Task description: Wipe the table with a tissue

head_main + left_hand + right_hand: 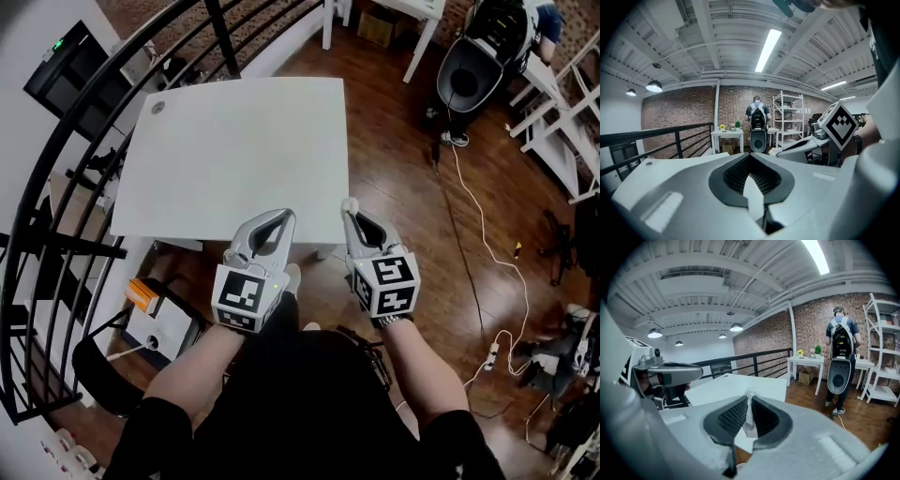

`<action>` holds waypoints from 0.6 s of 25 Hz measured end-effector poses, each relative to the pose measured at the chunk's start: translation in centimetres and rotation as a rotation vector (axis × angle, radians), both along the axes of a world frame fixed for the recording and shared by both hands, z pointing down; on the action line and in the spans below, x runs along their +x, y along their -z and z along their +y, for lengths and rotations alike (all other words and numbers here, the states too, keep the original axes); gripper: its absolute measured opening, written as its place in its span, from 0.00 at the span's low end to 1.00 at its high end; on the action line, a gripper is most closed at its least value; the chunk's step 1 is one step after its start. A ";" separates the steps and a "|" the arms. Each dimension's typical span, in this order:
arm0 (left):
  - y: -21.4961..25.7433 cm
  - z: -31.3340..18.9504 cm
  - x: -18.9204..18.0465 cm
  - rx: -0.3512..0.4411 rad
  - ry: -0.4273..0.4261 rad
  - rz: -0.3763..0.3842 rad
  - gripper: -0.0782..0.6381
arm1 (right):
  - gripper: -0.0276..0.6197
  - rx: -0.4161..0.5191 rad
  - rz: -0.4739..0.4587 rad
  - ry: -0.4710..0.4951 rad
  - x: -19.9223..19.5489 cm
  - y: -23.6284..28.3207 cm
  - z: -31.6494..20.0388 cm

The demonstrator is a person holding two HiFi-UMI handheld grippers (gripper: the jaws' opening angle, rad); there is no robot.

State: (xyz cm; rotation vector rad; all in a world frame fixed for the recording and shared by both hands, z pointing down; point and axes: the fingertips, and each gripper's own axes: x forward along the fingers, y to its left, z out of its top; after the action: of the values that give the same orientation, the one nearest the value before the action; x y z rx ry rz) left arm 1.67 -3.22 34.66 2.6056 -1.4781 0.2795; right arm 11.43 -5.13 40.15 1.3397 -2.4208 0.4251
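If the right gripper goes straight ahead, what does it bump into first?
Most likely the white table. The right gripper, its jaws shut on a tissue, points across the tabletop from its near edge. It may skim just above it; the height is hard to judge.

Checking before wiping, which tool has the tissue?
The right tool: a white tissue is pinched between its jaws. The left tool is shut on nothing.

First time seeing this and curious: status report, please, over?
Left gripper jaws together, empty. Right gripper jaws shut on the tissue, at the near right corner of the white table. Nothing seen in the way.
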 end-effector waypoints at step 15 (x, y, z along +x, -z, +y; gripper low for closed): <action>3.4 9.2 -0.8 0.067 0.028 -0.024 0.12 | 0.07 0.079 -0.071 0.051 -0.4 5.2 10.2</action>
State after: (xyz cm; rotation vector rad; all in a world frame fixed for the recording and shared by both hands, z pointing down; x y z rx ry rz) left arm 0.83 6.01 31.30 2.6402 -1.5569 0.2633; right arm 11.02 5.11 34.92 1.3128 -2.5484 0.3727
